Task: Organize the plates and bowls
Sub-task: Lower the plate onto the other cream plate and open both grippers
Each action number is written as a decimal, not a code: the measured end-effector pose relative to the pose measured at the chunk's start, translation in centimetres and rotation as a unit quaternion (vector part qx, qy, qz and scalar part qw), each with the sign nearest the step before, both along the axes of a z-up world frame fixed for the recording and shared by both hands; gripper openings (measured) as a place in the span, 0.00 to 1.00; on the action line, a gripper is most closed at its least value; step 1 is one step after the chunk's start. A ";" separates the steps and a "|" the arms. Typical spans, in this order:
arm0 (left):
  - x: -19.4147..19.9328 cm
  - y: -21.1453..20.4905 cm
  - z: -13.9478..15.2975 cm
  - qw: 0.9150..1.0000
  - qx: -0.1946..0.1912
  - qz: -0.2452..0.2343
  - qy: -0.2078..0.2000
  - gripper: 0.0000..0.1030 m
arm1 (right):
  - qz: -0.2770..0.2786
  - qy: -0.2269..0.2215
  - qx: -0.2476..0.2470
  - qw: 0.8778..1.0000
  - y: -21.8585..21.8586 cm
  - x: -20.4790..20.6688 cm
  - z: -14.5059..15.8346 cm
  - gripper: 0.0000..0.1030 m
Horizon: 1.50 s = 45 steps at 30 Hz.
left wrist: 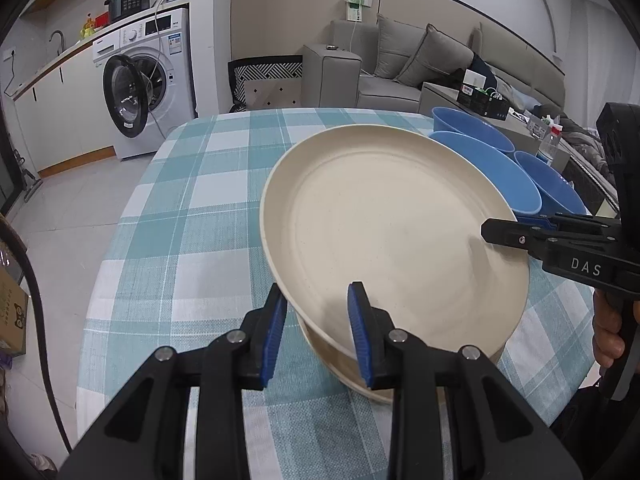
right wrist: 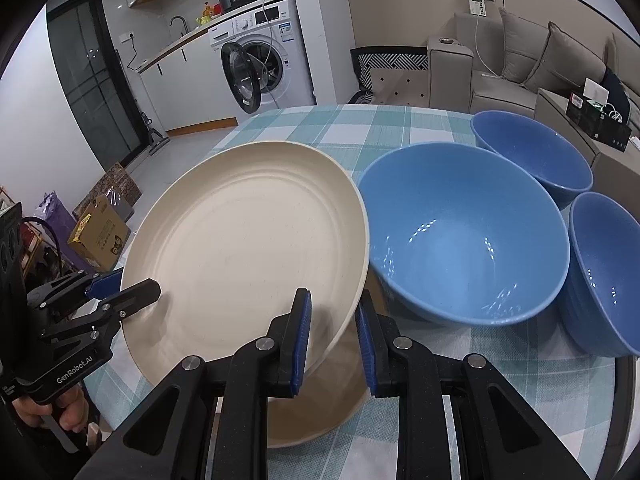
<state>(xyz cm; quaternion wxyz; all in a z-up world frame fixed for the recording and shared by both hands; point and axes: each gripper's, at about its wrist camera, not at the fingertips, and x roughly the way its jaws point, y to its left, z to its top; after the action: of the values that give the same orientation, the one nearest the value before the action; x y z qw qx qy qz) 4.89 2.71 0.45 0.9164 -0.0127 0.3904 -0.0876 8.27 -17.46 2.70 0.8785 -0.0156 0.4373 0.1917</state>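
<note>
A cream plate (left wrist: pixel 392 232) (right wrist: pixel 248 248) hangs tilted just above a second cream plate (left wrist: pixel 348 376) (right wrist: pixel 320 408) that lies on the checked tablecloth. My left gripper (left wrist: pixel 318 300) (right wrist: pixel 132 286) is shut on the upper plate's near rim. My right gripper (right wrist: pixel 333 304) (left wrist: pixel 492 232) is shut on the rim at the opposite side. Three blue bowls stand to the right of the plates: a large one (right wrist: pixel 464 236) (left wrist: pixel 500 172), one behind it (right wrist: pixel 528 148) (left wrist: pixel 472 128), and one at the far right (right wrist: pixel 604 264) (left wrist: pixel 560 188). The upper plate's edge comes close to the large bowl.
The table (left wrist: pixel 192 208) carries a teal and white checked cloth, bare to the left of the plates. Beyond it are a washing machine (left wrist: pixel 148 80) with its door open, a grey sofa (left wrist: pixel 400 76), and a cardboard box (right wrist: pixel 100 236) on the floor.
</note>
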 end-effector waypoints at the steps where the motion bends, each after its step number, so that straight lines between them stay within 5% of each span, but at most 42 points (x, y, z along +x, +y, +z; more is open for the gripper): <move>1: -0.1 0.0 -0.1 1.000 0.000 0.000 0.001 0.29 | 0.000 0.001 0.000 1.000 0.0 -0.1 -0.1 0.22; 45: -1.2 -2.0 -2.6 0.999 0.040 -0.009 0.025 0.29 | -0.016 -0.002 -0.037 0.999 -0.3 -2.8 -3.3 0.23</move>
<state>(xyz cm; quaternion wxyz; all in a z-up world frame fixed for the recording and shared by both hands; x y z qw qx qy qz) 3.71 0.68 -2.16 0.9054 0.0248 0.4164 -0.0795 5.46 -17.81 -0.61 0.8812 -0.0413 0.4422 0.1618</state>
